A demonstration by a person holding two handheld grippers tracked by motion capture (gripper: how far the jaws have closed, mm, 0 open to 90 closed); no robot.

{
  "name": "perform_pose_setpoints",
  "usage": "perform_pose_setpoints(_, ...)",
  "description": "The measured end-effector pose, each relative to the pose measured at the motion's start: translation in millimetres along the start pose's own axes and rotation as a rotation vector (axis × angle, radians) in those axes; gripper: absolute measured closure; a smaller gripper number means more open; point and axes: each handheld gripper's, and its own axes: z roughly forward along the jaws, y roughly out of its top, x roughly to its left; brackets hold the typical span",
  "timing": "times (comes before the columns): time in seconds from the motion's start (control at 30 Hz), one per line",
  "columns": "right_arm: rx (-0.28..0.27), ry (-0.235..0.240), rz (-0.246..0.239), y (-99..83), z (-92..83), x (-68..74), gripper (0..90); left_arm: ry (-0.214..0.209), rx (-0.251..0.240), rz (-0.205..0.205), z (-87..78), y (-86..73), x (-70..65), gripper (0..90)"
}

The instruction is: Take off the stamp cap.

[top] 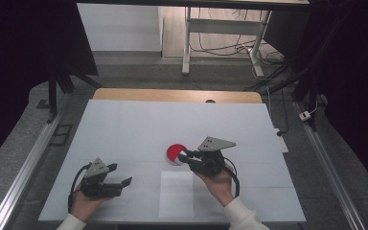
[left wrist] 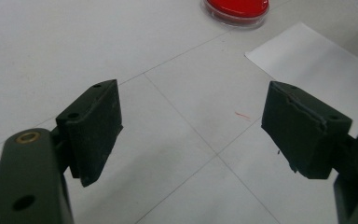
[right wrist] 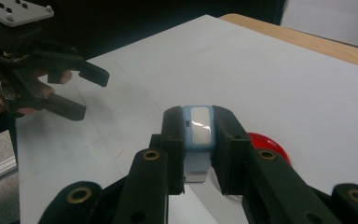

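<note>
My right gripper is shut on a small light-blue block with a white face, held just above the white tabletop. Right behind it lies a round red dish with a clear rim; in the high view the right gripper sits at the near right edge of the red dish. My left gripper rests low at the front left, jaws wide apart. In its own view the left gripper has nothing but bare table between its pads, with the red dish far ahead.
A white paper sheet lies flat at the table's front middle, between the two hands. The white table cover ends at a wooden strip at the back. Metal rails run along both sides, and a desk frame stands beyond.
</note>
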Motion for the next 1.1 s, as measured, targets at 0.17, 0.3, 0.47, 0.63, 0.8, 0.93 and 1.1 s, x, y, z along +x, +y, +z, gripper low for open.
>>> perform_pose_setpoints(0.17, -0.003, 0.002, -0.001, 0.6, -0.4, 1.5, 74.9, -0.009, -0.011, 0.021, 1.1, 6.1, -6.5, 19.9)
perform_pose_setpoints(0.3, -0.008, 0.009, 0.003, 0.1, 1.0, 2.0, 74.9, -0.018, -0.019, 0.032, 3.7, 11.4, -13.2, 19.9)
perform_pose_setpoints(0.47, -0.007, 0.01, 0.002, 0.6, 0.9, 2.9, 74.8, -0.031, -0.028, 0.043, 5.0, 16.4, -20.7, 20.2)
perform_pose_setpoints(0.63, -0.008, 0.014, 0.0, 1.2, 2.4, 4.2, 74.9, -0.042, -0.029, 0.058, 8.6, 21.7, -30.0, 20.3)
perform_pose_setpoints(0.8, -0.008, 0.013, 0.0, 0.6, 3.4, 3.9, 74.8, -0.046, -0.026, 0.079, 13.3, 27.4, -37.5, 20.6)
perform_pose_setpoints(0.93, -0.01, 0.012, 0.005, 0.2, 2.6, 3.4, 74.9, -0.052, -0.019, 0.088, 19.0, 30.9, -40.6, 20.7)
perform_pose_setpoints(1.1, -0.008, 0.008, 0.009, -0.8, 1.6, 3.5, 74.8, -0.063, -0.015, 0.098, 28.1, 37.2, -46.3, 20.8)
